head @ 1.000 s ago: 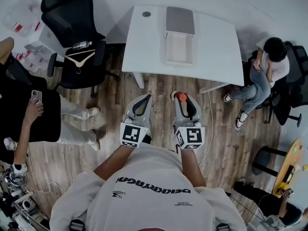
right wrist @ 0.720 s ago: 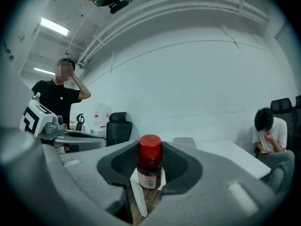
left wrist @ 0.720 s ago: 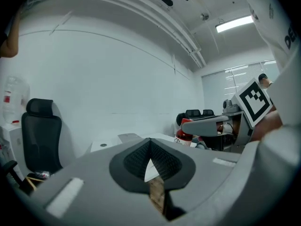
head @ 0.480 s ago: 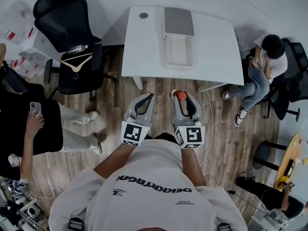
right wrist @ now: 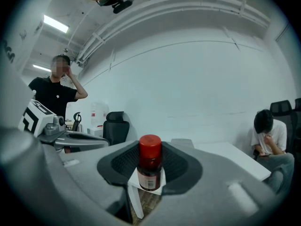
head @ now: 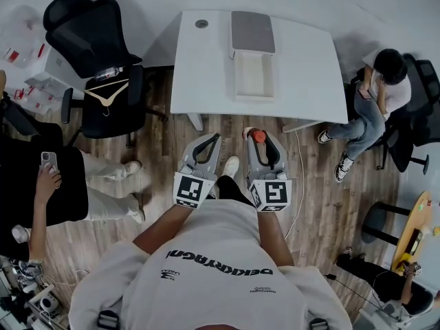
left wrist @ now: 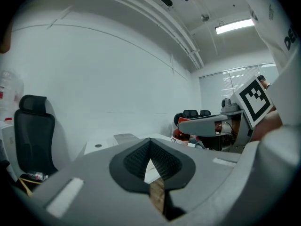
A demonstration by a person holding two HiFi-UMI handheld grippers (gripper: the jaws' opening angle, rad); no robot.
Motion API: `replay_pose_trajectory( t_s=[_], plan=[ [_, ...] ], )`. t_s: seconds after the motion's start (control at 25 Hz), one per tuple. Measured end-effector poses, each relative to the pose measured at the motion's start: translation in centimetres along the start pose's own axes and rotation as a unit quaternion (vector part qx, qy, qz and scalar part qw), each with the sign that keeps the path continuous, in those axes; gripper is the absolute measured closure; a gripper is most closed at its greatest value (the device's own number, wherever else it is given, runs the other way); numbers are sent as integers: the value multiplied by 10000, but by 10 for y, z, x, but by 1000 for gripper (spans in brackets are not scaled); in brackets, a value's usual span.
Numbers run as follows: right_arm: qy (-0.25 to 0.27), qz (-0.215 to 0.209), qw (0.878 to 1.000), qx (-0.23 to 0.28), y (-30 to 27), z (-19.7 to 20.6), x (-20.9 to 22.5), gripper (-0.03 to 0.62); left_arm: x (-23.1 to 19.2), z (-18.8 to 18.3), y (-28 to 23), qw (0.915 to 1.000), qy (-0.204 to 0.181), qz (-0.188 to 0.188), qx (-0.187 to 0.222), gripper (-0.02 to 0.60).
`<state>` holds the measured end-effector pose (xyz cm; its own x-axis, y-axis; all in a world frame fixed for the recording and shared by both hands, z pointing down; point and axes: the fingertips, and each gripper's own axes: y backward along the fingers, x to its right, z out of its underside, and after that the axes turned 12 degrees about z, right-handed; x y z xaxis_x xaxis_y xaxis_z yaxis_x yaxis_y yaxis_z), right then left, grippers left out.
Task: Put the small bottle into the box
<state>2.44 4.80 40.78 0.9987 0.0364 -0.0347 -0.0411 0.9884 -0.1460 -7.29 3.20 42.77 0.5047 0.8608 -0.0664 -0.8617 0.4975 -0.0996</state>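
Head view looks steeply down on a wood floor (head: 323, 205) with a white table (head: 206, 81) at the far side and a black office chair (head: 86, 33) to its left. On the table's far-right part lies the box (head: 255, 74), a shallow white tray that is open and looks empty, with its grey lid (head: 252, 31) lying just beyond its far end. Both grippers are held out over the floor, near the table's near edge but not yet above it, and well apart from the box. The left gripper (head: 209, 141) has its jaws pressed together at the tips with nothing between them; its own view shows only a sliver of floor and table through the gap behind the tips. The right gripper (head: 256, 141) pinches the small bottle (right wrist: 150, 171) by its body, upright, the red cap (right wrist: 150, 145) standing clear above the pads. The step in hand looks like the carry: the bottle is already picked up and is being brought towards the table, so the task seems past its first half, with the placing still to do. The next move calls for reaching forward over the table's near edge, bringing the bottle above the open tray rather than the lid, lowering it inside the walls, and only then spreading the jaws so it does not topple.
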Motion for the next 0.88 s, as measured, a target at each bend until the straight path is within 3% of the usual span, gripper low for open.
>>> replay_pose_trajectory(
  t_s=[0.88],
  plan=[
    [-43,-319,9995,2,-106,0,66,457,-53,-2,-105,9990,-47,-384,-209,577]
  ],
)
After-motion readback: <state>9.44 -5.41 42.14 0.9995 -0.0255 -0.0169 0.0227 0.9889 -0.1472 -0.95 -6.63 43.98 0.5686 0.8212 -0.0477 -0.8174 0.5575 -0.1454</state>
